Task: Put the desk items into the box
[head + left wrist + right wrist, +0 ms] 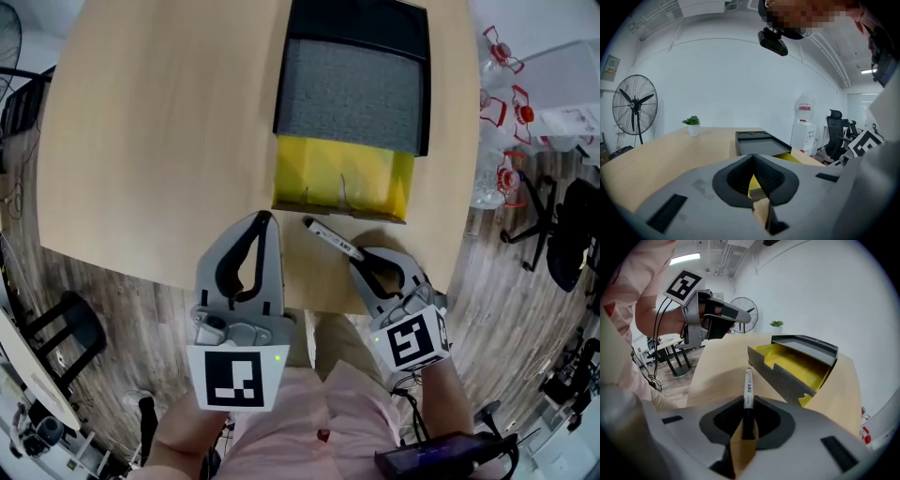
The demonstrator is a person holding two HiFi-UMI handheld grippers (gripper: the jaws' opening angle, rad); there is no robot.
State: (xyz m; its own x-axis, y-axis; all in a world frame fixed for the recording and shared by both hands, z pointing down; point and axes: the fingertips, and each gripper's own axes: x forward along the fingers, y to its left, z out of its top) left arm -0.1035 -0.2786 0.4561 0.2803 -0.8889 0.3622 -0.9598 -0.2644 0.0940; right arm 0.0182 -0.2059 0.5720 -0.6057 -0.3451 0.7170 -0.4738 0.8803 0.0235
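An open box with a yellow inside and a grey-lined black lid lies on the wooden table. My right gripper is shut on a white-and-black marker, which sticks out toward the box's near wall and hangs over the table's near edge. In the right gripper view the marker points forward from the right gripper, with the box just ahead to the right. My left gripper is shut with nothing in it, left of the marker and short of the box; the left gripper faces the box.
A small potted plant stands at the table's far end. Off the table are a fan, a water dispenser and office chairs. Water bottles stand on the floor to the right.
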